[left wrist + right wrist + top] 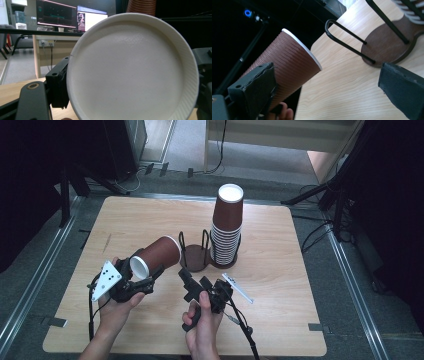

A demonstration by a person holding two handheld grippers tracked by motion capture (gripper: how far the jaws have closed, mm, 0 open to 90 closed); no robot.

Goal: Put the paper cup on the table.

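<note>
Gripping a brown ribbed paper cup (156, 256) at its base, the left gripper (145, 282) holds it tilted above the table's (280, 270) near-left area. The right gripper (192, 285) hovers beside it, jaws spread and empty. A cup stack (227, 227) stands in the wire holder (196, 251) mid-table.

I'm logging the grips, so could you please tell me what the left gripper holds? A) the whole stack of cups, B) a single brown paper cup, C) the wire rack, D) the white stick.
B: the left gripper is shut on one brown cup, tilted in the air, while the stack, rack and stick stay on the table.
</note>
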